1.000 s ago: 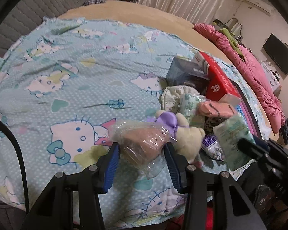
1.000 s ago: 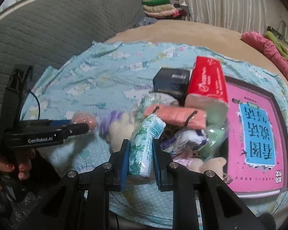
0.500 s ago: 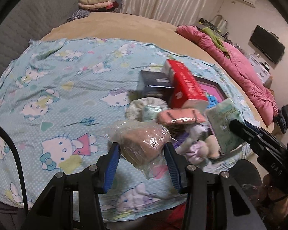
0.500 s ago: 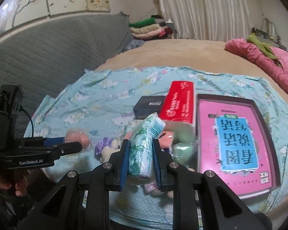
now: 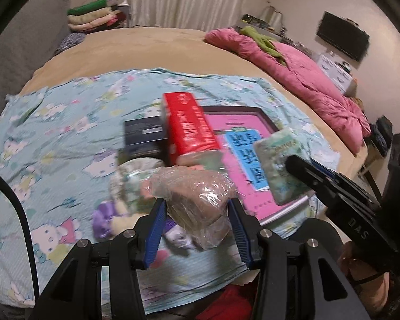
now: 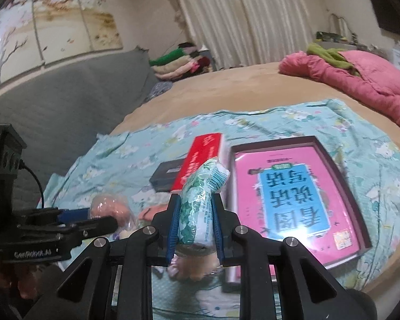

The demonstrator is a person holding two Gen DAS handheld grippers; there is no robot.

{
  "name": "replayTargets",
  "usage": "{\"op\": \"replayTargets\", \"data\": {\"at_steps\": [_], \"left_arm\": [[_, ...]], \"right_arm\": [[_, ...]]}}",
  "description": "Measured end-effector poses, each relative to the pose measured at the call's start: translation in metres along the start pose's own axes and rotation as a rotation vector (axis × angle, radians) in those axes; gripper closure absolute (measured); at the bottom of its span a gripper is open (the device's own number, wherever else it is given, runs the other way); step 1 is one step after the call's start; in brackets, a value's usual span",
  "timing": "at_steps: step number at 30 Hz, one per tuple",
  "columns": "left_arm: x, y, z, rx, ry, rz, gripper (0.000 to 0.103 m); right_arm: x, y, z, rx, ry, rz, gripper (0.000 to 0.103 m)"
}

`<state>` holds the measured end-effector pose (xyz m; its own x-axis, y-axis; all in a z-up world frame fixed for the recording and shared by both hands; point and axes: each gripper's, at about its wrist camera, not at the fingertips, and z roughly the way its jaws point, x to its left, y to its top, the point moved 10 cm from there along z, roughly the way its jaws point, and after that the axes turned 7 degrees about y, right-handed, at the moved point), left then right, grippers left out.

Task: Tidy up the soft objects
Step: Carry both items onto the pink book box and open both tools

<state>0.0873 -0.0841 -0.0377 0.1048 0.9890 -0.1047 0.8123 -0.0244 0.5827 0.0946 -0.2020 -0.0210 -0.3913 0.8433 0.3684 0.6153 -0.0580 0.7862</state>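
A brownish soft item wrapped in clear plastic [image 5: 200, 197] sits clamped between the blue-padded fingers of the left gripper [image 5: 198, 222], held up off the bed above the pile of soft things. In the right wrist view, a green-and-white tissue pack [image 6: 200, 208] stands nearly upright, squeezed between the two fingers of the right gripper [image 6: 195, 226]. Beneath both lies the Hello Kitty sheet [image 5: 53, 138], spread over the tan bed [image 5: 146, 45]. From the wrapped item, a purple-bowed plush toy [image 5: 106, 218] lies at about 8 o'clock, a red box [image 5: 186, 128] at 12 o'clock with a dark box [image 5: 144, 136] touching its left side, and a pink book [image 5: 242, 149] at 2 o'clock. A pink quilt [image 5: 306, 80] lies well apart along the bed's far right edge.
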Motion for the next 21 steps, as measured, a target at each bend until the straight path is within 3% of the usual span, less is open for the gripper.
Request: {"op": "replayTargets", "data": {"at_steps": [13,21], "left_arm": [[-0.089,0.021,0.046,0.049,-0.053,0.127,0.055],[-0.127,0.019,0.085,0.112,-0.052,0.195,0.055]], "right_arm": [[-0.092,0.018,-0.033,-0.107,-0.135,0.133,0.080],[-0.135,0.007,-0.035,-0.110,-0.147,0.240,0.080]]}}
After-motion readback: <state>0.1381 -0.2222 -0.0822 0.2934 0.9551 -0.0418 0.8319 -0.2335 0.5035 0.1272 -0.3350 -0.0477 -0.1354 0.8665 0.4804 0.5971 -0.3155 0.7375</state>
